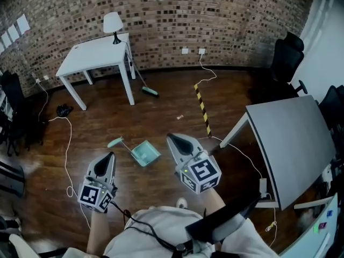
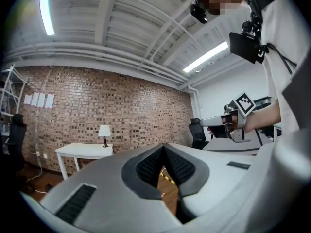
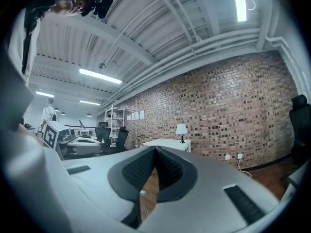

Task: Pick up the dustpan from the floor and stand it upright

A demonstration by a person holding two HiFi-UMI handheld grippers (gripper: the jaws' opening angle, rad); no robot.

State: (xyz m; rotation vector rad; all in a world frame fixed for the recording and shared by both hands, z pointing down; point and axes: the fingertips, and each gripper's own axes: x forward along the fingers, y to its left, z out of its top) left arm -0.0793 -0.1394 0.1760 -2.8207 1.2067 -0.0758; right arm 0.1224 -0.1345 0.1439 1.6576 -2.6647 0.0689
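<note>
While both grippers hover above the floor, the teal plastic dustpan (image 1: 146, 153) lies flat on the dark wood planks between them, its thin handle angling far-left. Left gripper (image 1: 109, 157), a smooth grey wedge, has its ribbed black pads pressed together with nothing pinched. Right gripper (image 1: 172, 138) has the same tapered shell, jaws closed tight and empty. Rough brick wall (image 1: 215, 15) runs along the far side

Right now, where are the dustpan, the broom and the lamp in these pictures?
dustpan (image 1: 146, 152): head view, on the flat teal pan, not the handle.
broom (image 1: 150, 91): head view, on its teal brush head.
lamp (image 1: 113, 22): head view, on its white shade.
</note>
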